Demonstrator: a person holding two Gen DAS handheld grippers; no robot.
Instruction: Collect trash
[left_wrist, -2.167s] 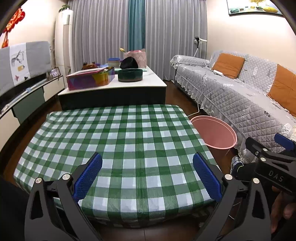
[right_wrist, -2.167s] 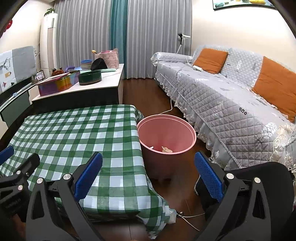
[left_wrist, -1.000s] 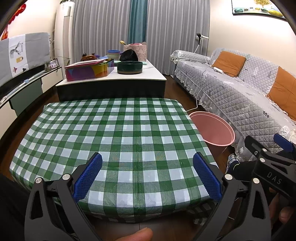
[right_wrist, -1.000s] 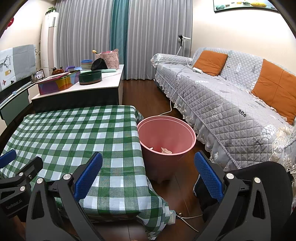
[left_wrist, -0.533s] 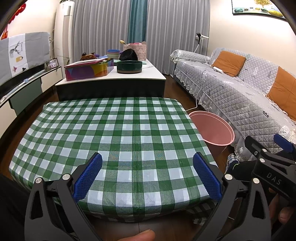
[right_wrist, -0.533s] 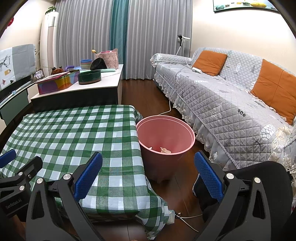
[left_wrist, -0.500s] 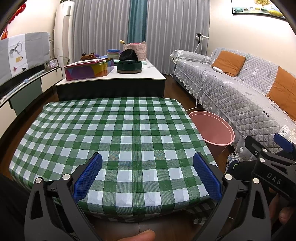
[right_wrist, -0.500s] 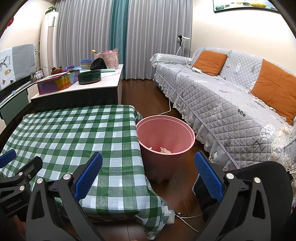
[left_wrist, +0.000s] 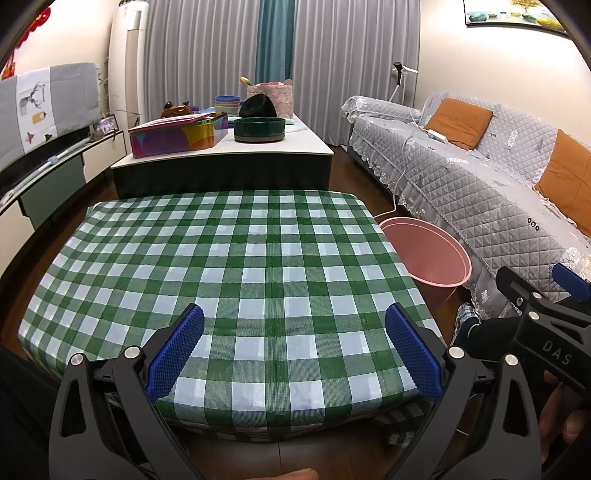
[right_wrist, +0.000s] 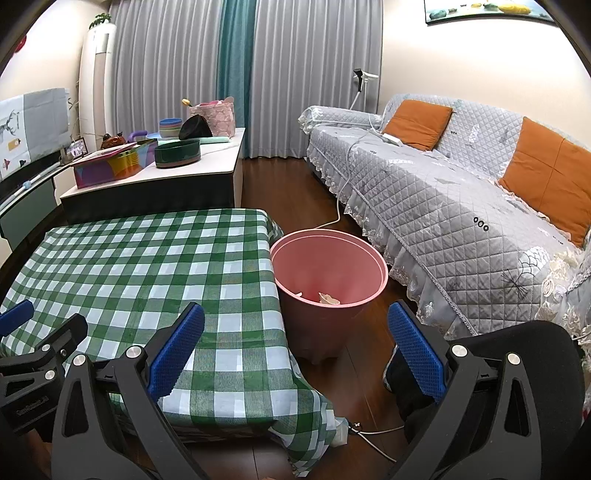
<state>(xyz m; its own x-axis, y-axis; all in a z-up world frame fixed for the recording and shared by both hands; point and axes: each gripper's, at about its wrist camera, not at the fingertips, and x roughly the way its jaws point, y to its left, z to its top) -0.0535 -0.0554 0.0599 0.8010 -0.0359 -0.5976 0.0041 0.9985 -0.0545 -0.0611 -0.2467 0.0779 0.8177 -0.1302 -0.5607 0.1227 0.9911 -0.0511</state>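
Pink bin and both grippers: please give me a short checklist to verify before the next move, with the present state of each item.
1. Left gripper open and holding nothing: ok.
2. Right gripper open and holding nothing: ok.
3. Pink bin upright on the floor beside the checked table, mouth uncovered: ok.
4. Trash already inside the bin, pale scraps at the bottom: ok.
5. Trash left on the tabletop: none visible, ok.
6. Trash on the floor or under the table: cannot tell, partly hidden.

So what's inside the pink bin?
The pink bin holds a couple of pale crumpled scraps near the bottom. Its near wall hides the rest of the floor.
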